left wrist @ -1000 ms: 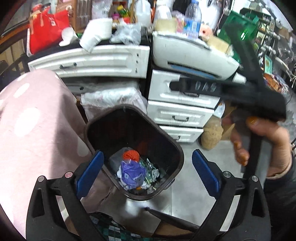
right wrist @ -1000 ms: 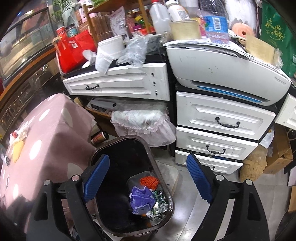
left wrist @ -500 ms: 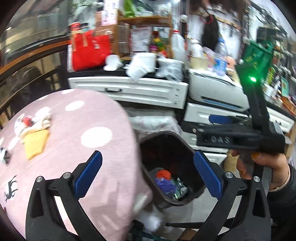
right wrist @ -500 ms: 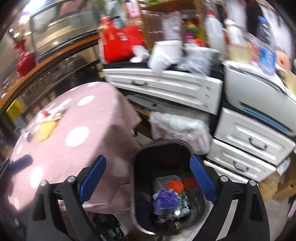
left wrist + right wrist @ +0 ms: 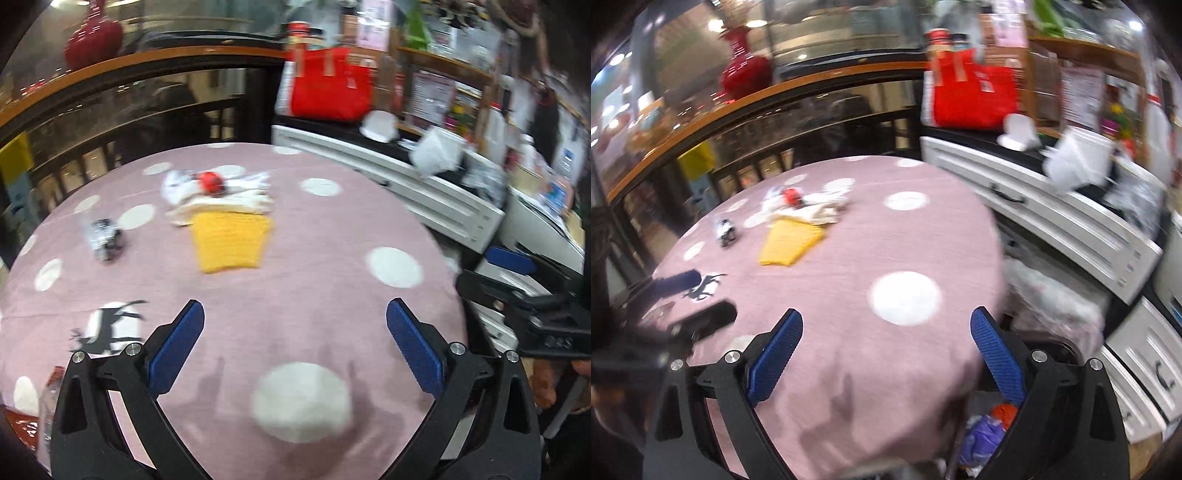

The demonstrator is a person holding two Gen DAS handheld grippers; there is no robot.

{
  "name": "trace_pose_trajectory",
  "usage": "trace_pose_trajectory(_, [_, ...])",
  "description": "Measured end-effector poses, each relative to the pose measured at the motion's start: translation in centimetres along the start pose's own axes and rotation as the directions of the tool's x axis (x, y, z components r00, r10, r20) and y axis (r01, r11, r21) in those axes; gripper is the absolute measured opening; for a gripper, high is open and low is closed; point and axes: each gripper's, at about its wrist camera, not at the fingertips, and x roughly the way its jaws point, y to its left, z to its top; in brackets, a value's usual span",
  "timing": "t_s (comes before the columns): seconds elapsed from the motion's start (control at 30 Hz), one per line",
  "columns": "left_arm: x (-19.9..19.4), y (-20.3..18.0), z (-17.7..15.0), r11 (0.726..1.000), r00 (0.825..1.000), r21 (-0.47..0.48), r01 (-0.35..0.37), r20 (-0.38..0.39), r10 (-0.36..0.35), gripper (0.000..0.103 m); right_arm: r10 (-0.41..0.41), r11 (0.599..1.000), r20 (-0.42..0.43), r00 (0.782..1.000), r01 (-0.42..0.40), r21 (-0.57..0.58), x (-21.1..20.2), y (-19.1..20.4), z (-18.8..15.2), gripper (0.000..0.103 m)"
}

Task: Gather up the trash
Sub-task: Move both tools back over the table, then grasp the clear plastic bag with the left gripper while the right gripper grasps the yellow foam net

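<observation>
My left gripper (image 5: 295, 321) is open and empty above the pink dotted tablecloth (image 5: 332, 229). My right gripper (image 5: 886, 328) is open and empty over the table's right edge. Far ahead on the table lie a crumpled black-and-white wrapper (image 5: 105, 236) (image 5: 727, 229), a white crumpled pile with a red piece on top (image 5: 218, 188) (image 5: 801, 201), and a yellow cupcake shape (image 5: 231, 240) (image 5: 790, 240) that looks printed on the cloth. The bin's contents, purple trash (image 5: 982, 439) and an orange piece (image 5: 1004, 411), show low right in the right wrist view.
White drawers (image 5: 1052, 214) and a cluttered counter with a red bag (image 5: 332, 88) stand right of the table. A wooden railing (image 5: 110, 70) runs behind it. A clear wrapper (image 5: 50, 406) lies at the table's near left edge. The right gripper's body (image 5: 535, 317) shows at right.
Both grippers swung left from above the bin to above the pink table. The bin has left the left wrist view and dropped to the bottom right of the right wrist view.
</observation>
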Motion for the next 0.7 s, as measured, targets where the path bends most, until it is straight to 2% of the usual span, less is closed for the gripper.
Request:
trace_pose_trajectory(0.1, [0.9, 4.5, 0.7, 0.989, 0.995, -0.106, -0.098, -0.02, 0.097, 0.097, 0.038, 0.998, -0.027, 0.999, -0.039, -0.041, 2.0, 2.0, 1.0, 0.091])
trace_pose_trajectory(0.2, [2.0, 8.5, 1.7, 0.962, 0.985, -0.212, -0.173, -0.033, 0.17, 0.097, 0.072, 0.995, -0.054, 0.996, -0.076, -0.072, 4.2, 3.8, 2.1, 0.091])
trace_pose_trajectory(0.27, [2.7, 10.6, 2.4, 0.943, 0.973, -0.24, -0.229, -0.04, 0.226, 0.097, 0.087, 0.992, -0.069, 0.994, -0.093, -0.085, 5.3, 4.9, 2.8, 0.091])
trace_pose_trajectory(0.33, [4.0, 12.4, 3.2, 0.923, 0.959, -0.258, -0.284, -0.078, 0.274, 0.097, 0.106, 0.987, -0.087, 0.991, -0.116, -0.109, 6.8, 6.2, 3.6, 0.091])
trace_pose_trajectory(0.4, [5.2, 14.0, 3.9, 0.912, 0.957, -0.288, -0.291, -0.103, 0.272, 0.097, 0.115, 0.983, -0.105, 0.988, -0.128, -0.131, 8.1, 7.4, 4.3, 0.091])
trace_pose_trajectory(0.47, [6.8, 16.0, 4.8, 0.893, 0.948, -0.319, -0.317, -0.146, 0.284, 0.097, 0.127, 0.979, -0.128, 0.984, -0.145, -0.145, 9.8, 8.6, 5.0, 0.091])
trace_pose_trajectory(0.63, [9.3, 19.6, 6.1, 0.844, 0.921, -0.37, -0.387, -0.188, 0.34, 0.097, 0.155, 0.976, -0.198, 0.968, -0.182, -0.121, 13.9, 10.2, 6.5, 0.091])
trace_pose_trajectory(0.7, [10.0, 20.6, 6.5, 0.829, 0.918, -0.395, -0.396, -0.201, 0.343, 0.097, 0.154, 0.977, -0.223, 0.963, -0.182, -0.113, 15.6, 10.9, 7.0, 0.091])
